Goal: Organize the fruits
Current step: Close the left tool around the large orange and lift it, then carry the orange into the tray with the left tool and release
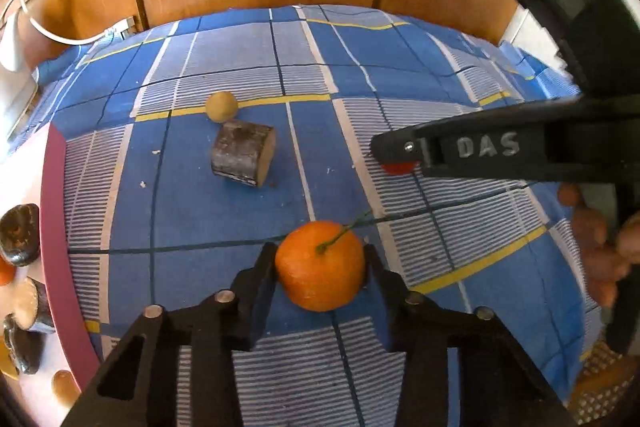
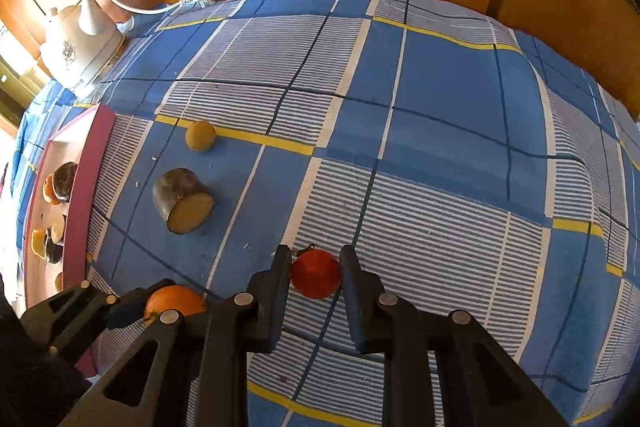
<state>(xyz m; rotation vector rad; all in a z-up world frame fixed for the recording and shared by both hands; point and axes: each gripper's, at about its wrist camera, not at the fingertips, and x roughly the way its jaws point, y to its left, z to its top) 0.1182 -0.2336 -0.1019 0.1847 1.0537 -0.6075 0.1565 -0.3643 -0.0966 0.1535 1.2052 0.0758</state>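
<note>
Checked cloth (image 2: pixel 440 107): both grippers angled down; left fingers (image 1: pixel 260 267) clamp orange (image 1: pixel 320 265), right fingers (image 2: pixel 280 267) clamp red fruit (image 2: pixel 315 274).

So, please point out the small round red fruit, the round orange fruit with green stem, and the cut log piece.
Red fruit (image 2: pixel 315 275), right wrist view, front skin.
Orange fruit (image 1: pixel 320 267), left wrist view, upper skin.
Log piece (image 1: pixel 240 151), left wrist view, bark side.

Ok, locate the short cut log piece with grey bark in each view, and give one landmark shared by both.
Left wrist view: cut log piece with grey bark lies upper centre-left, just below the small yellow ball.
Right wrist view: it lies left of centre, pale cut face toward the camera.
Shared landmark: the yellow ball beside the yellow stripe.
</note>
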